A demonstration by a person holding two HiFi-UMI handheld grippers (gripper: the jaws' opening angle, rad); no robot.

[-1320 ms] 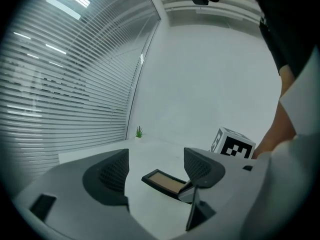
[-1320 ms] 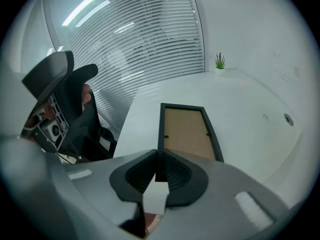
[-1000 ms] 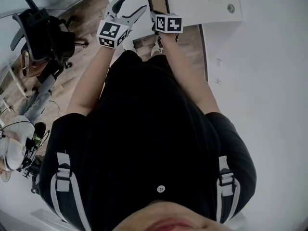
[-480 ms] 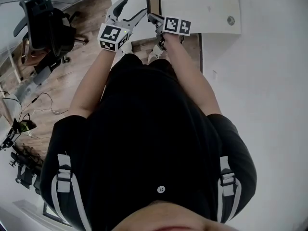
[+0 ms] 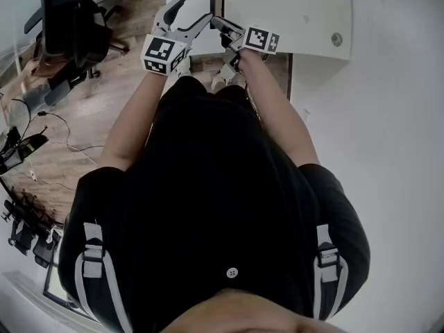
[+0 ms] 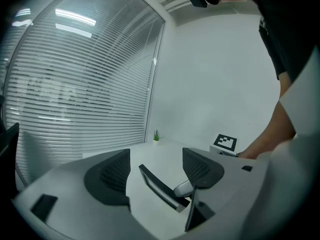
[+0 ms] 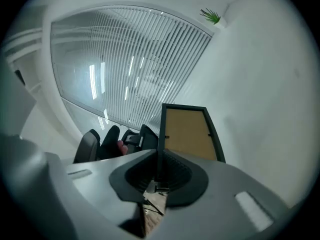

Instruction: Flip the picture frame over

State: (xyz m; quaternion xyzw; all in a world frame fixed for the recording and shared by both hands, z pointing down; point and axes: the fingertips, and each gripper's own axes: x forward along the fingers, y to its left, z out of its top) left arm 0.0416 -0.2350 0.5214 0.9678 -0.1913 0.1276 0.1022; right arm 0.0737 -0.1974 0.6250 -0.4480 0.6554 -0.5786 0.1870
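Note:
The picture frame (image 5: 217, 3) has a black rim and a brown backing (image 7: 187, 133). It stands tilted up on its edge over the near part of the white table (image 5: 291, 5). My right gripper (image 5: 220, 25) is shut on the frame's near rim, and its jaws clamp that rim in the right gripper view (image 7: 159, 170). My left gripper (image 5: 182, 14) stands open just left of the frame, holding nothing. In the left gripper view the frame (image 6: 159, 188) shows edge-on between my open jaws (image 6: 155, 171), apart from both pads, with the right gripper's tip on it.
A black office chair (image 5: 66, 26) stands on the wooden floor to the left. The table has a round cable hole (image 5: 336, 39) at its right. A small green plant (image 6: 156, 135) sits at the table's far corner, by the blinds.
The frame lay flat on the table with its brown backing up; now it is raised on edge. My right gripper has risen and rolled with it. The left gripper has barely moved.

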